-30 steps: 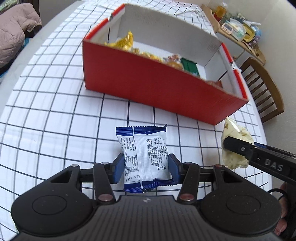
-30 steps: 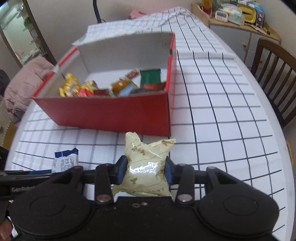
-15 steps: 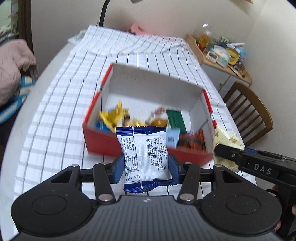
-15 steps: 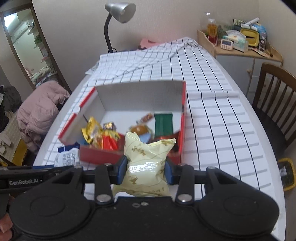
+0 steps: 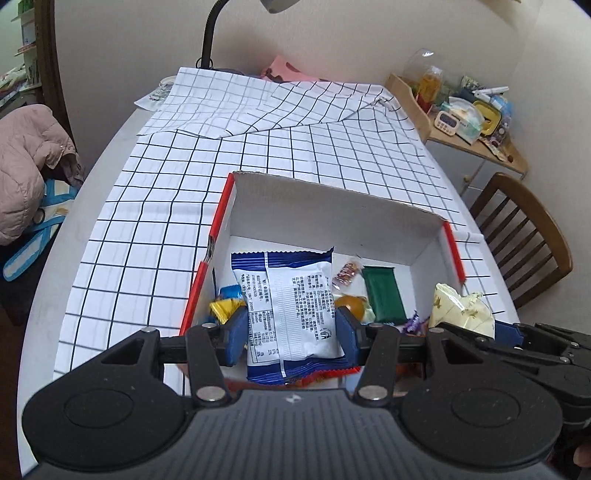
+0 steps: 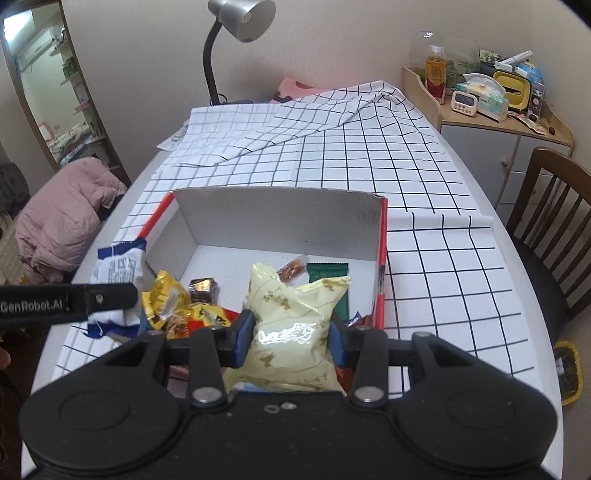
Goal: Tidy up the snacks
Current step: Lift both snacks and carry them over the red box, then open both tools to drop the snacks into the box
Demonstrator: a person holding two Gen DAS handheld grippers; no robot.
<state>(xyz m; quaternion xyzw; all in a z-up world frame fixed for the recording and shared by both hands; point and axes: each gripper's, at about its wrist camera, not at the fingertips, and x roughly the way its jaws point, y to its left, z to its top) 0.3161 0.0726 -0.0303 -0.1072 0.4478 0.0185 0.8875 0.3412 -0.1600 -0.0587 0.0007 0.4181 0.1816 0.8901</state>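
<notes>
My left gripper (image 5: 291, 332) is shut on a blue and white snack packet (image 5: 291, 306) and holds it above the near left part of a red cardboard box (image 5: 332, 218) with a white inside. My right gripper (image 6: 291, 332) is shut on a pale yellow snack bag (image 6: 291, 325) above the box's near right part (image 6: 277, 221). The packet also shows at the left of the right wrist view (image 6: 118, 269), and the bag at the right of the left wrist view (image 5: 461, 310). Several snacks lie in the box, among them a green bar (image 5: 382, 295) and yellow wrappers (image 6: 166, 299).
The box stands on a table with a black-grid white cloth (image 5: 258, 147). A desk lamp (image 6: 236, 22) is at the far end. A wooden chair (image 6: 546, 229) and a cluttered side cabinet (image 6: 491, 122) are on the right. A pink jacket (image 6: 59, 218) lies left.
Both grippers have risen from the table with their snacks and moved forward, from in front of the box to above its open top.
</notes>
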